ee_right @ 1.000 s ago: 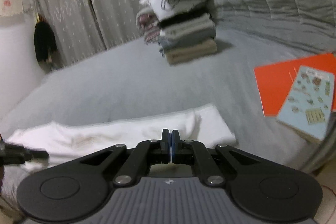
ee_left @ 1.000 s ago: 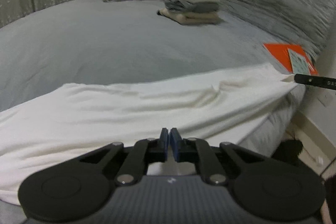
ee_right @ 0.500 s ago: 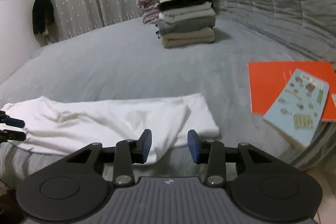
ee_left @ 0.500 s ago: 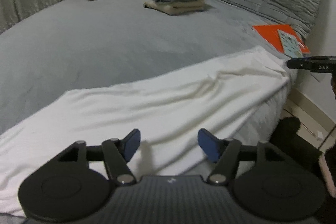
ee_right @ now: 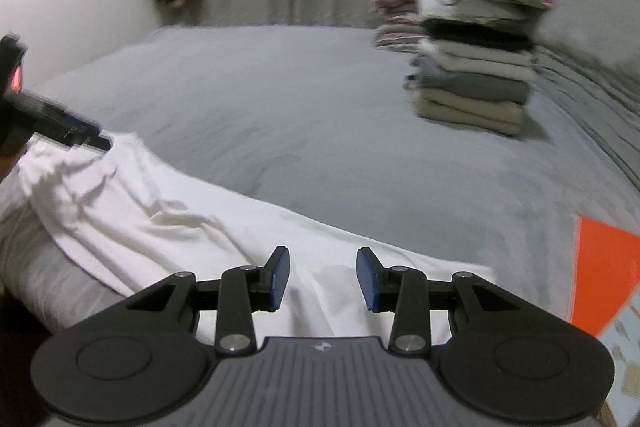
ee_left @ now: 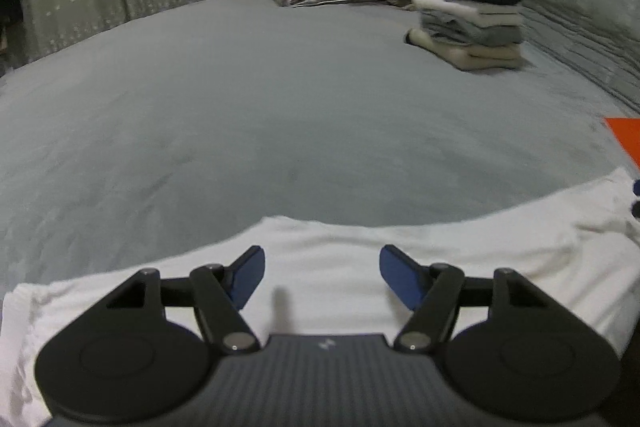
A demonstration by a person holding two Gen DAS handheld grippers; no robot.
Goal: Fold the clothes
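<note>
The left gripper [ee_left: 322, 277] is spread wide, its blue pads well apart and holding nothing; in its view the white garment [ee_left: 400, 259] lies under and between the pads, filling the 6 o'clock band of the view. Whether the pads touch the cloth I cannot tell. The right gripper [ee_right: 323, 279] is also parted, somewhat less widely, empty, hovering over the same garment [ee_right: 168, 211], which runs from its pads out toward 10 o'clock, where the other tool's tip sits at the far end.

The garment lies in a long, narrow strip along the near edge of the bed [ee_left: 280, 99], partly draping over the side, with soft creases near both ends. It looks thin, light and limp: it should bunch and slide easily on the bedspread, sag when lifted, and need no force. Sensible holds are the two ends or corners of the strip, pinched through all layers so they lift together.

Whether the strip is a half-made fold or awaits laying out, one look cannot settle.

Beyond, at 1 o'clock, stands a stack [ee_left: 472, 27] of folded clothes; an orange book [ee_right: 600, 267] lies at 3 o'clock.
</note>
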